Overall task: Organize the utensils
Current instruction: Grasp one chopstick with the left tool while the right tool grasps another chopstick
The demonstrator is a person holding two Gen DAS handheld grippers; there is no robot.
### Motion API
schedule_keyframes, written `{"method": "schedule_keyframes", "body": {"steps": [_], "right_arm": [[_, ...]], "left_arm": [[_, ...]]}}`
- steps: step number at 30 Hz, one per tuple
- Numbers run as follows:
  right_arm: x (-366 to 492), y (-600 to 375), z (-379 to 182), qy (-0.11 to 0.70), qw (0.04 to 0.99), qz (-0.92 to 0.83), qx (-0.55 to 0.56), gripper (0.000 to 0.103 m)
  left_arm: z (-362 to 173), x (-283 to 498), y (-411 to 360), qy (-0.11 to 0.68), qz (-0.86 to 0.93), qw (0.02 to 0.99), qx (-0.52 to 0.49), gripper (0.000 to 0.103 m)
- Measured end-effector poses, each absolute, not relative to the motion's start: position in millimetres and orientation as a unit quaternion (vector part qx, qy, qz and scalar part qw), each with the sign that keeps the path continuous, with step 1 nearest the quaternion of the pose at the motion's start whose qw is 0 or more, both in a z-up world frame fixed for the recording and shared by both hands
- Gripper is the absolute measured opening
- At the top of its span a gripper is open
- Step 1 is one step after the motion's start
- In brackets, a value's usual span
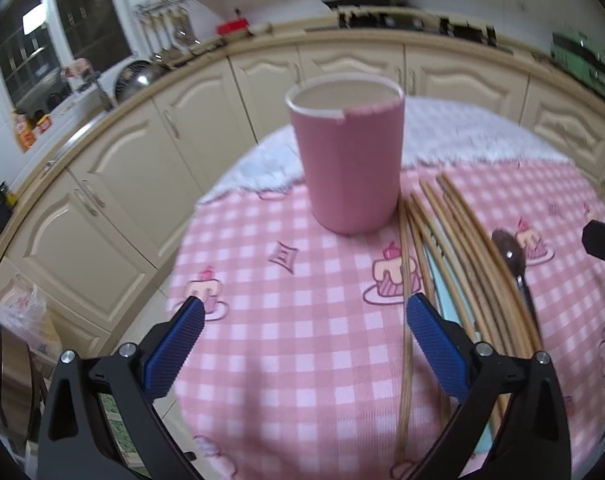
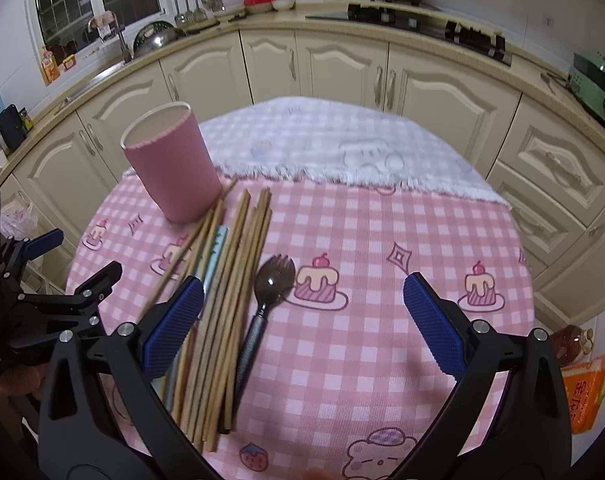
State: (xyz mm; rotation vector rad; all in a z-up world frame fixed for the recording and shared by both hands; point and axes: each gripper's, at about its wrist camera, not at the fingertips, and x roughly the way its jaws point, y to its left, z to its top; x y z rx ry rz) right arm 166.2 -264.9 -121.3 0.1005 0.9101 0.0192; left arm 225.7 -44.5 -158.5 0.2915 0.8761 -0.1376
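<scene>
Both your grippers, left gripper [image 1: 304, 322] and right gripper [image 2: 302, 300], gape empty (chopsticks [image 2: 226, 296] lie lower left, beside the pink cup [image 2: 172, 164]).

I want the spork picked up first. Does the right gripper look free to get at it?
Probably yes. The right gripper is open above the table, and the spork lies between its fingers with nothing on top; only the chopsticks crowd its left side.
</scene>
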Motion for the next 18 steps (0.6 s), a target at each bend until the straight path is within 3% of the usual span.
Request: {"method": "schedule_keyframes", "body": {"steps": [9, 12, 15, 18], "right_arm": [[182, -260, -152, 0.484, 0.872, 0.039, 0.053, 0.095], [189, -253, -161, 0.499, 0.863, 0.053, 0.056, 0.083], [198, -249, -168, 0.511, 0.854, 0.070, 0.068, 0.062], [205, -244, -170, 0.516, 0.848, 0.089, 0.079, 0.048]], "left_arm": [[-186, 250, -63, 0.455, -0.098, 0.869, 0.167, 0.099], [-190, 258, -64, 0.460, -0.104, 0.866, 0.168, 0.099], [-190, 264, -68, 0.461, -0.112, 0.863, 0.174, 0.098], [-191, 265, -73, 0.465, -0.129, 0.857, 0.180, 0.090]]}}
